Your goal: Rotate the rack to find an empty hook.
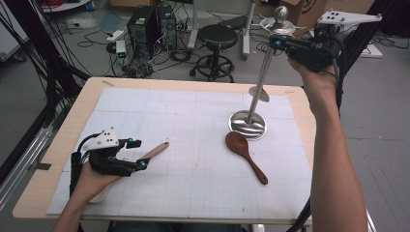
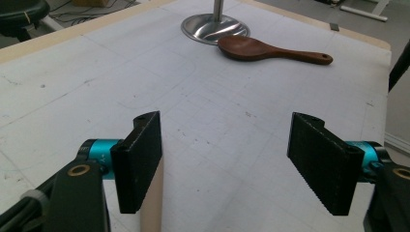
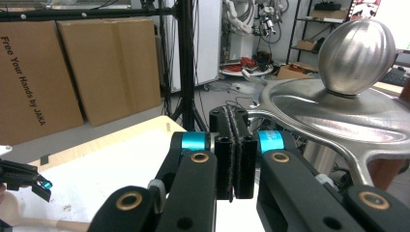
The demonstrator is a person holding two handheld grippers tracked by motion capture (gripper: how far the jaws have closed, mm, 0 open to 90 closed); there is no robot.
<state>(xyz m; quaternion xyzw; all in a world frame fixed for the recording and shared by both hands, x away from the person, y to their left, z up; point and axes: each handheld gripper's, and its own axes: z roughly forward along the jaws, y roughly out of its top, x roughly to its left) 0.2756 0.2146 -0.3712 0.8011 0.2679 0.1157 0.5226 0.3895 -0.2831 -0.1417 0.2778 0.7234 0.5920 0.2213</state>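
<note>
Our left gripper (image 1: 138, 153) gapes over the pale spoon (image 1: 155, 151); right gripper (image 1: 276, 42) closed at the stand (image 1: 261, 77) top, dark spoon (image 1: 245, 155) below.

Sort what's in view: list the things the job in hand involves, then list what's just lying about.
In the job:
left gripper, jaws open around the light wooden spoon
right gripper, jaws shut, at the top of the steel utensil stand
dark wooden spoon, by the stand's base

Lying about:
black stool
computer towers
</note>
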